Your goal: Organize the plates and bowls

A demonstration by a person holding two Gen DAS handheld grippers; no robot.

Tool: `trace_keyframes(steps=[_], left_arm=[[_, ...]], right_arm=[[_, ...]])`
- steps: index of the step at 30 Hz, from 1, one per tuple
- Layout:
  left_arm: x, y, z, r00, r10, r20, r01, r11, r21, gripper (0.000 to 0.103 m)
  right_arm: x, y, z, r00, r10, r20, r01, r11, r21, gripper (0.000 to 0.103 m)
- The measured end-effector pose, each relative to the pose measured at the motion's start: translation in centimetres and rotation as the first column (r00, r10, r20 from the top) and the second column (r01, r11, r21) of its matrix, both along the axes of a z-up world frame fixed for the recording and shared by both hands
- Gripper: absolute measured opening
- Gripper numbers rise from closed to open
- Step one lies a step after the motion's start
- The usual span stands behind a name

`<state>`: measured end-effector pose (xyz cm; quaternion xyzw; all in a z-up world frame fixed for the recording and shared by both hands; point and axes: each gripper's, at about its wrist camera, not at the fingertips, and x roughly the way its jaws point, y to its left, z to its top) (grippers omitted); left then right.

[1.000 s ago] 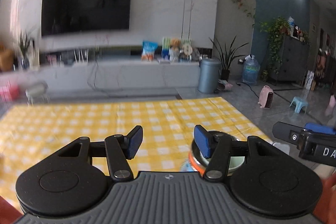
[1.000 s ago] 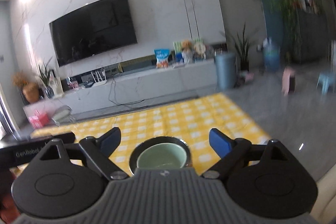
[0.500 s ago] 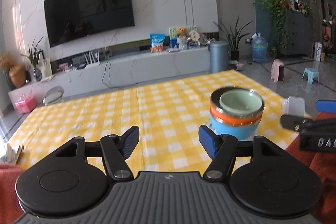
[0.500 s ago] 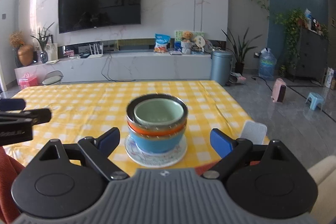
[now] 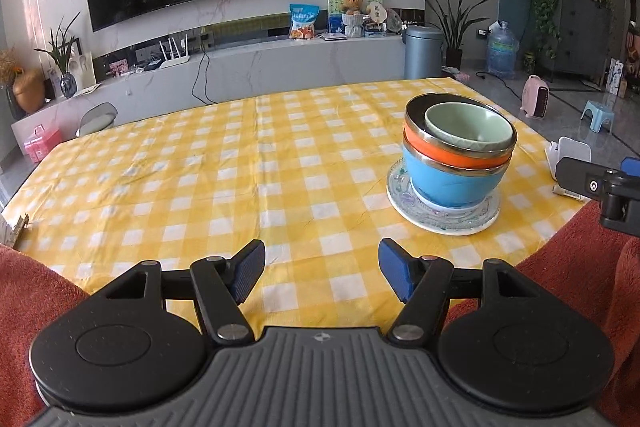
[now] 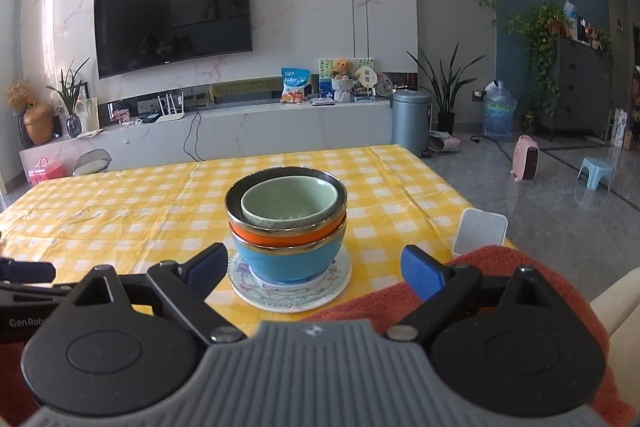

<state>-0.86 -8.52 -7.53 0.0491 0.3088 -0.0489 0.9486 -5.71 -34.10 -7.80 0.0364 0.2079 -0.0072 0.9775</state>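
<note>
Black two-finger grippers [image 5: 321, 275] [image 6: 311, 267] with blue ribbed pads [image 5: 394, 269], silver screws, grey ridged base, "GenRob" marking.

Blue bowl [image 6: 286, 259] base masked by the plate [image 6: 320, 297] rim; orange bowl [image 6: 280, 235] interior hidden by the nested green bowl [image 6: 290, 203]; plate pattern illegible.

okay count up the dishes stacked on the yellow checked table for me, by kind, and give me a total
Bowls: 3, nested: pale green ceramic bowl, orange bowl with metal rim, blue bowl.
Plates: 1: round patterned white plate under the stack.
Total: 4
</note>
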Motion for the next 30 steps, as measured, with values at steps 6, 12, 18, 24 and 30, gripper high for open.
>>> trace_keyframes(steps=[6,12,18,24,30], left_arm=[[-0.19,0.04,-0.08,1.0,-0.002,-0.002,0.002,1.0,-0.002,0.077],[-0.16,-0.02,0.1,1.0,-0.002,0.0,0.002,1.0,-0.003,0.077],[-0.21,-0.05,0.26,1.0,-0.006,0.001,0.006,1.0,-0.001,0.077],[-0.24,-0.11,0.42,1.0,-0.006,0.003,0.006,1.0,-0.001,0.077],[-0.27,-0.15,0.57,1.0,-0.003,0.005,0.003,1.0,-0.005,0.077]], right_arm=[[0.0,0.04,-0.13,1.0,-0.002,0.001,0.002,1.0,-0.001,0.092],[0.06,0.1,-0.18,1.0,-0.002,-0.007,0.002,1.0,-0.005,0.092],[0.15,0.23,-0.24,1.0,-0.001,-0.01,0.001,1.0,-0.007,0.092],[0.12,0.26,-0.26,1.0,-0.001,-0.01,0.001,1.0,-0.008,0.092],[0.17,0.3,-0.33,1.0,-0.001,-0.009,0.001,1.0,-0.008,0.092]])
